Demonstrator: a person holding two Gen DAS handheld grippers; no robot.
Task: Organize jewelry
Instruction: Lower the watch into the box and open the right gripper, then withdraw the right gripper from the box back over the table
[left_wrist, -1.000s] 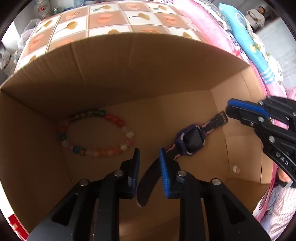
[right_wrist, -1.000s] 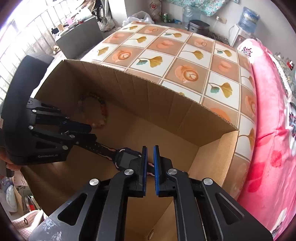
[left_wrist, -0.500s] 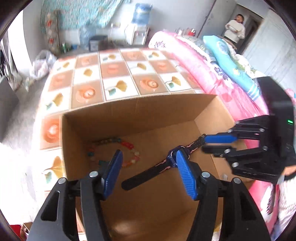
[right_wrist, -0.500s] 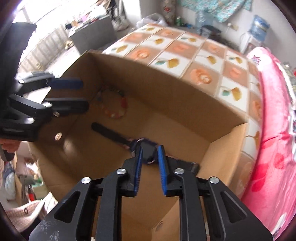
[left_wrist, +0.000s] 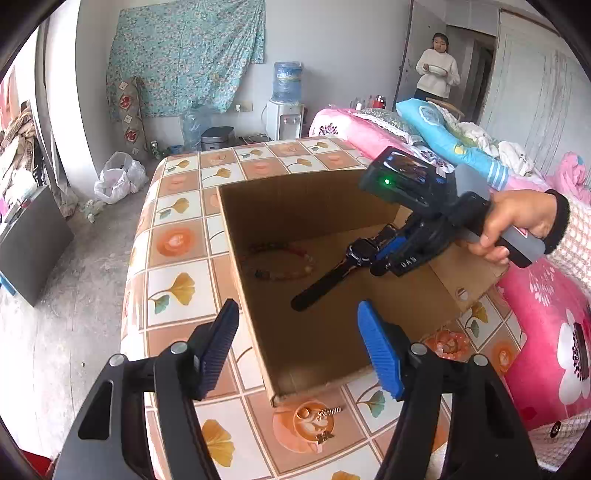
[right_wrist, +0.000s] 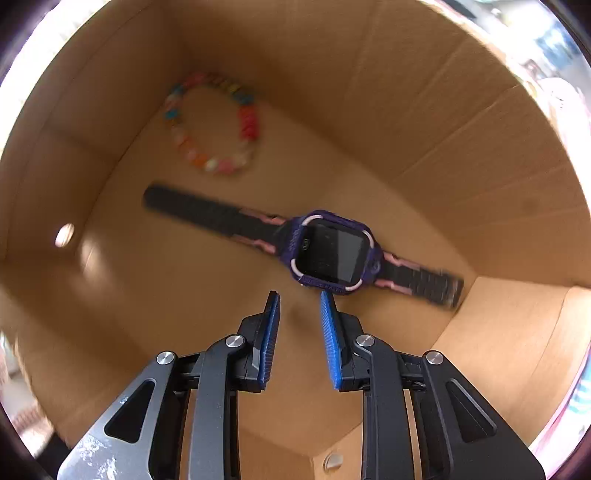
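A purple and pink smartwatch (right_wrist: 332, 254) with a black strap lies flat on the floor of the open cardboard box (right_wrist: 461, 122), beside a bracelet of coloured beads (right_wrist: 218, 122). My right gripper (right_wrist: 299, 297) points down into the box, jaws a little apart with nothing between them, tips just short of the watch body. In the left wrist view the watch (left_wrist: 354, 254), the bracelet (left_wrist: 280, 262) and the right gripper (left_wrist: 384, 254), held by a hand, show inside the box (left_wrist: 295, 192). My left gripper (left_wrist: 295, 314) hovers outside the box's near corner, its jaws opening wide and empty.
The box sits on a table with a flower-patterned cloth (left_wrist: 177, 243). A small gold trinket (left_wrist: 321, 417) lies in front of the box and a pink bead bracelet (left_wrist: 448, 341) at its right. A pink bed (left_wrist: 546, 295) borders the table. A person (left_wrist: 437, 70) stands at the far door.
My left gripper let go of the watch strap, opened wide and drew back up out of the box. My right gripper opened slightly, tilted downward and sank into the box; the watch lies free.
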